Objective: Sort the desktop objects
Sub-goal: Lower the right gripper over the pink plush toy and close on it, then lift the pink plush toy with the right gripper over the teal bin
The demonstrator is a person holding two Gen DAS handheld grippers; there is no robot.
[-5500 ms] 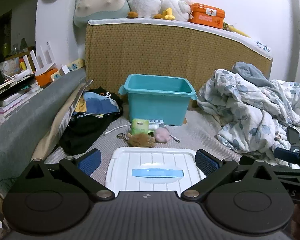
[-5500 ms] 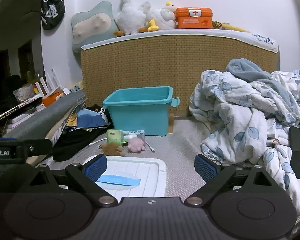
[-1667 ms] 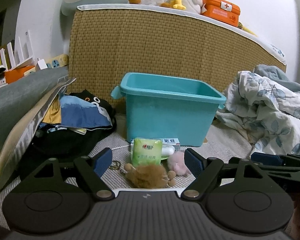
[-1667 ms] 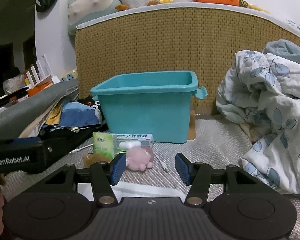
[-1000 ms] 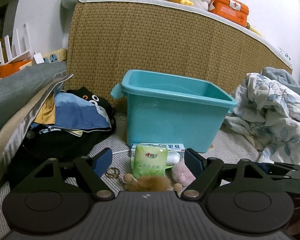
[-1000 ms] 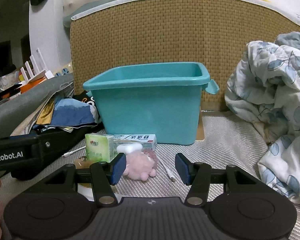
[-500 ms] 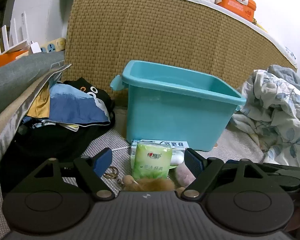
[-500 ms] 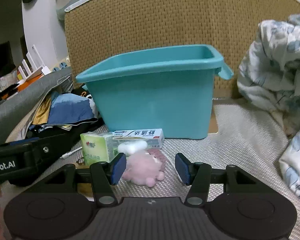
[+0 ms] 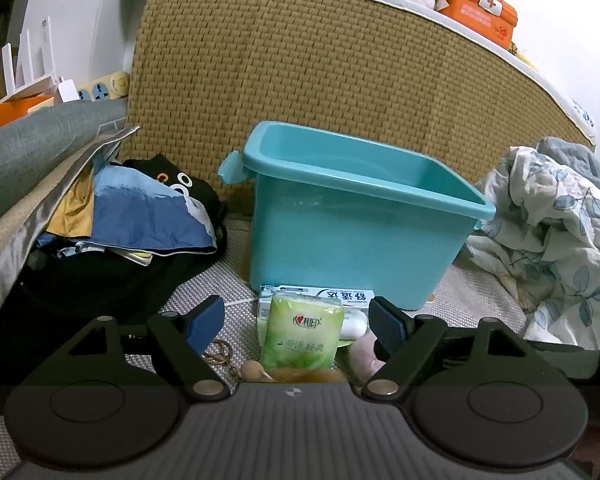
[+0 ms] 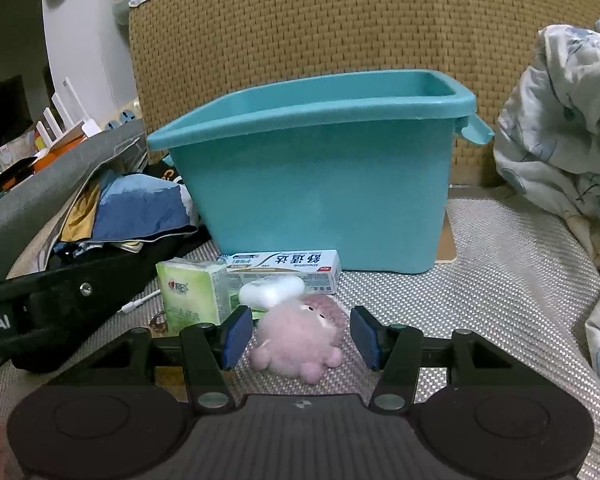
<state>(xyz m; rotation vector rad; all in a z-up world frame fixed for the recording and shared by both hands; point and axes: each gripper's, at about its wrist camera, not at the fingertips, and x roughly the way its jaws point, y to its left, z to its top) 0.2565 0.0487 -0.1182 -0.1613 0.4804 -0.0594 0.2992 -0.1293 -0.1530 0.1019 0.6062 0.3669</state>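
Note:
A teal plastic bin [image 9: 352, 216] [image 10: 320, 176] stands against the woven headboard. In front of it lie a toothpaste box [image 9: 320, 294] [image 10: 284, 266], a green tissue pack [image 9: 300, 332] [image 10: 192, 296], a white soap-like case [image 10: 272, 292], a pink plush toy [image 10: 300, 336] [image 9: 362, 354], a brown plush [image 9: 300, 374] and a key ring [image 9: 218, 354]. My left gripper [image 9: 298, 324] is open with the tissue pack between its fingers. My right gripper [image 10: 302, 338] is open around the pink plush, pads not touching it.
A pile of clothes [image 9: 132, 216] and a grey roll [image 9: 28, 148] lie on the left. A crumpled floral blanket [image 9: 552, 232] [image 10: 572, 120] lies on the right. An orange first-aid box [image 9: 476, 8] and stuffed toys sit atop the headboard.
Both grippers have moved forward toward the items in front of the bin. The pink plush now sits between the right gripper's fingers and the tissue pack between the left's.

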